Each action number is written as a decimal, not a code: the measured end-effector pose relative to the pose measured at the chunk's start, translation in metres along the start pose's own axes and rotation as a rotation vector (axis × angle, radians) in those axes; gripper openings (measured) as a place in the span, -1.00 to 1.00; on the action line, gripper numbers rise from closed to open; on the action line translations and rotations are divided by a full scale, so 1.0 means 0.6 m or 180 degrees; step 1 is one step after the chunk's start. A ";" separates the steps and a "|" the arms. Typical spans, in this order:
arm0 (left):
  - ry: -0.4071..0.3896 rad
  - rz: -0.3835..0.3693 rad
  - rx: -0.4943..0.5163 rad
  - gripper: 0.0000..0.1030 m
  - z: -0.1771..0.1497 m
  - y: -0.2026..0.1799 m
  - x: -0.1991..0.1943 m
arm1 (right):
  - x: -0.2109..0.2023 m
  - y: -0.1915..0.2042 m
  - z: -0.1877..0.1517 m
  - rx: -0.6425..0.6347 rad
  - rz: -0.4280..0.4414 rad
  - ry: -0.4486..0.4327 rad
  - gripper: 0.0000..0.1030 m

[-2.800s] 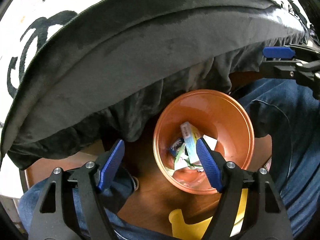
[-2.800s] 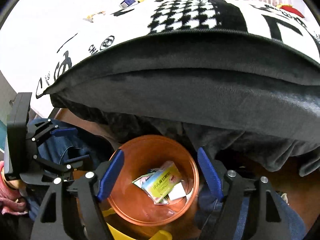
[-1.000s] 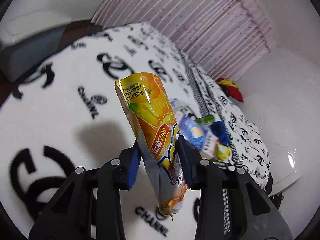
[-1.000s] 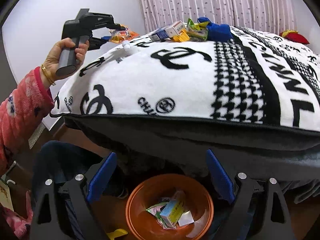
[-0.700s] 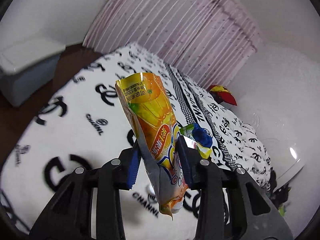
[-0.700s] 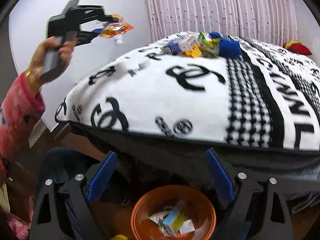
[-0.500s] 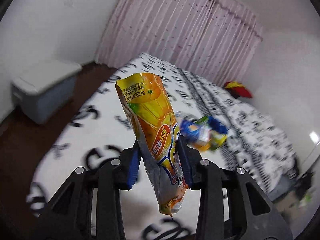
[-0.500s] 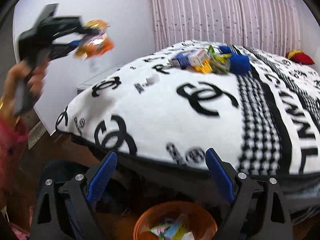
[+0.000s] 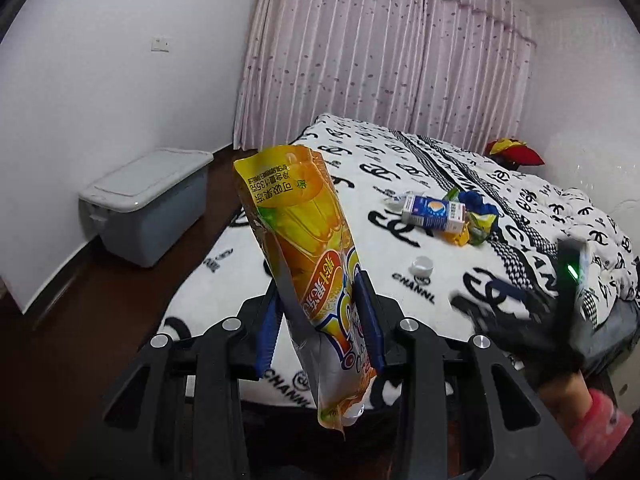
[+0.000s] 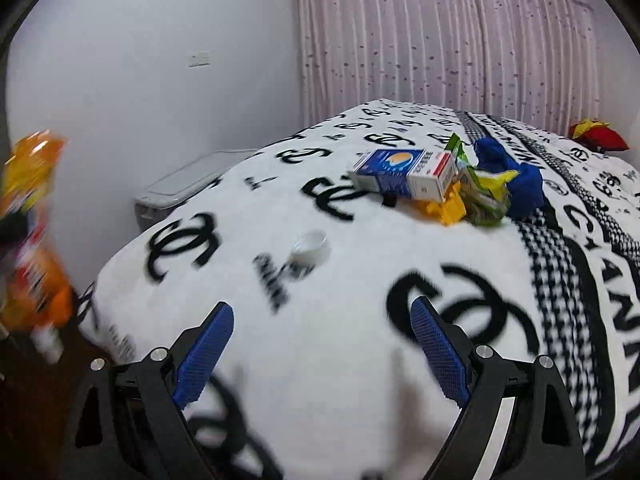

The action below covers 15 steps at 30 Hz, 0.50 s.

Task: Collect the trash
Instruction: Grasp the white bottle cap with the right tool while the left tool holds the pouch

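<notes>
The left gripper point(image 9: 320, 320) pinches a glossy orange-yellow snack pouch point(image 9: 308, 272), crinkled and upright. The right gripper point(image 10: 320, 348) stands spread and empty over the plush monogram blanket point(image 10: 360, 320). At its one o'clock lie a blue-white carton point(image 10: 404, 174), crumpled wrappers point(image 10: 480, 196) and, nearer, a round white cap point(image 10: 310, 248).

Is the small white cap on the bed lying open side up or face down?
Open side up: the white cap shows a hollow inside its rim, alone on the blanket.
</notes>
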<state>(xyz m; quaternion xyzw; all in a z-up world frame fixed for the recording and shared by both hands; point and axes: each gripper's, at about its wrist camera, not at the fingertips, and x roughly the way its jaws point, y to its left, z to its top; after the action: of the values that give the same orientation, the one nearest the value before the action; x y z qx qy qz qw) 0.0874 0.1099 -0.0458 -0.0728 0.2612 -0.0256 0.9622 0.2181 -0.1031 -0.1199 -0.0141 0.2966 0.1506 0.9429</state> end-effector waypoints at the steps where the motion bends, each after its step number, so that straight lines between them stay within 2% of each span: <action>1: 0.0011 0.0000 -0.0005 -0.32 -0.003 0.002 0.001 | 0.011 -0.002 0.007 0.0018 -0.0025 0.0007 0.72; 5: 0.0058 0.0026 -0.0017 -0.32 -0.014 0.010 0.007 | 0.057 -0.001 0.030 0.0073 -0.0104 0.0081 0.72; 9: 0.0122 0.0017 -0.0046 -0.32 -0.020 0.016 0.018 | 0.097 0.019 0.040 -0.0082 -0.0236 0.0160 0.71; 15: 0.0187 -0.0012 -0.0065 -0.32 -0.032 0.015 0.021 | 0.131 0.024 0.036 -0.0091 -0.0274 0.0282 0.10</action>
<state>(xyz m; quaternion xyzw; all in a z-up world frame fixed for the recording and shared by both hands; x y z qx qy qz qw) 0.0888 0.1151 -0.0697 -0.0824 0.2894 -0.0269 0.9533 0.2871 -0.0651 -0.1456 -0.0470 0.3349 0.1134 0.9342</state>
